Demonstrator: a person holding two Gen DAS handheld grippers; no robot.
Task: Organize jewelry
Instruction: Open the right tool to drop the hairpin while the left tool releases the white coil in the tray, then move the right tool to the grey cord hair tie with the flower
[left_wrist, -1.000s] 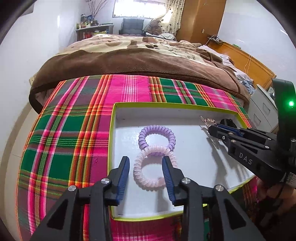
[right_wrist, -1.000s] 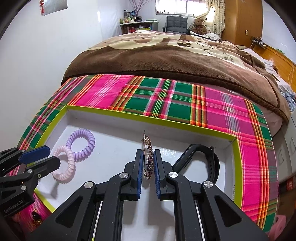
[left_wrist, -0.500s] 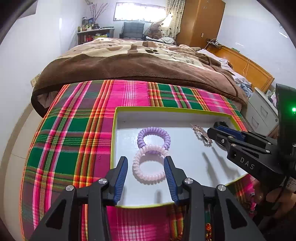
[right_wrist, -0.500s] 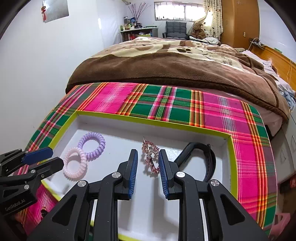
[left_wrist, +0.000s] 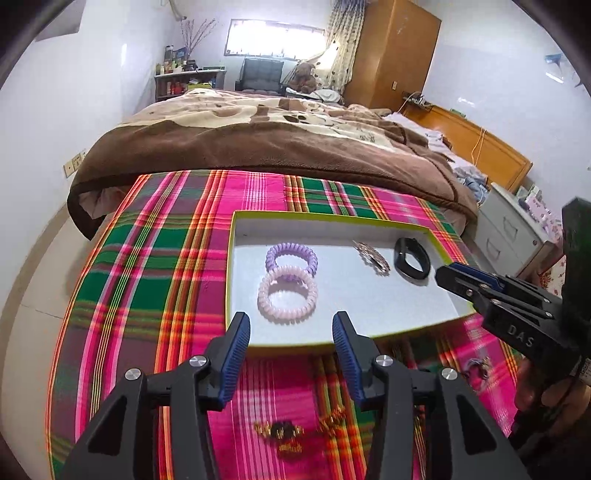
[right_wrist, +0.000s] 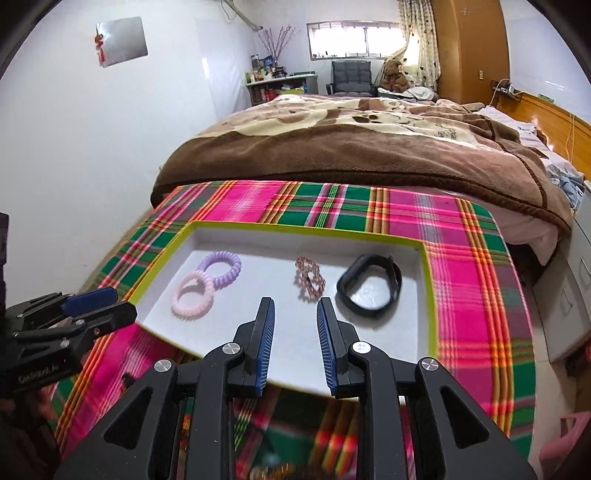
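Black claws L (left_wrist: 291, 325) & R (right_wrist: 294, 314) gape above tray (right_wrist: 427, 280).

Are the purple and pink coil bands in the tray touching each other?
Touching. The right wrist view shows the purple coil band overlapping the pink coil band with no gap; the left wrist view agrees.

A brown blanket (left_wrist: 266, 147) covers the bed beyond the plaid cloth (left_wrist: 155, 258).
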